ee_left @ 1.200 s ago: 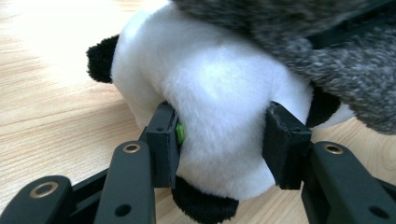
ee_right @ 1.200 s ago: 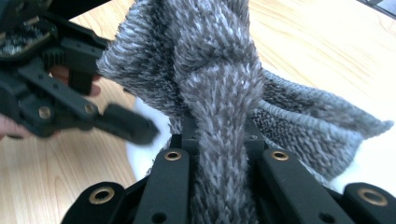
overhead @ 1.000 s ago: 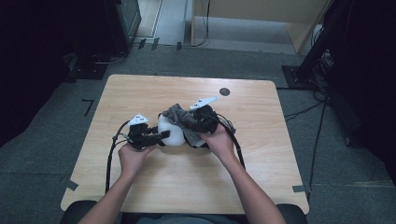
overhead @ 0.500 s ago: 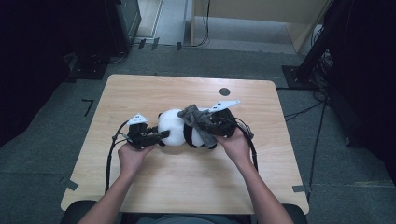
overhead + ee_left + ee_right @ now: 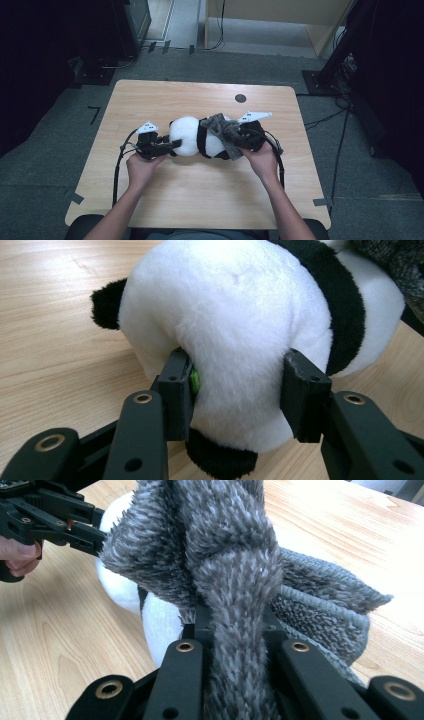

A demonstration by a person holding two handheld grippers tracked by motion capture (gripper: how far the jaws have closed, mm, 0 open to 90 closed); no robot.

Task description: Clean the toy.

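Lying on the worktop [image 5: 150, 100], the toy panda [image 5: 192, 137] is being pinched at its head by your left hand-held gripper [image 5: 237, 390], while your right hand-held gripper [image 5: 235, 630] is clamping the grey cloth [image 5: 220, 565] draped over its body.

In the right gripper view the grey fuzzy cloth [image 5: 225, 580] covers the right gripper's fingers [image 5: 200, 625] and hides most of the plush panda [image 5: 160, 625]. In the left gripper view the panda [image 5: 235, 325] runs off the top edge, its face unseen. From above, the cloth [image 5: 225, 131] hides the panda's far end [image 5: 187, 136].
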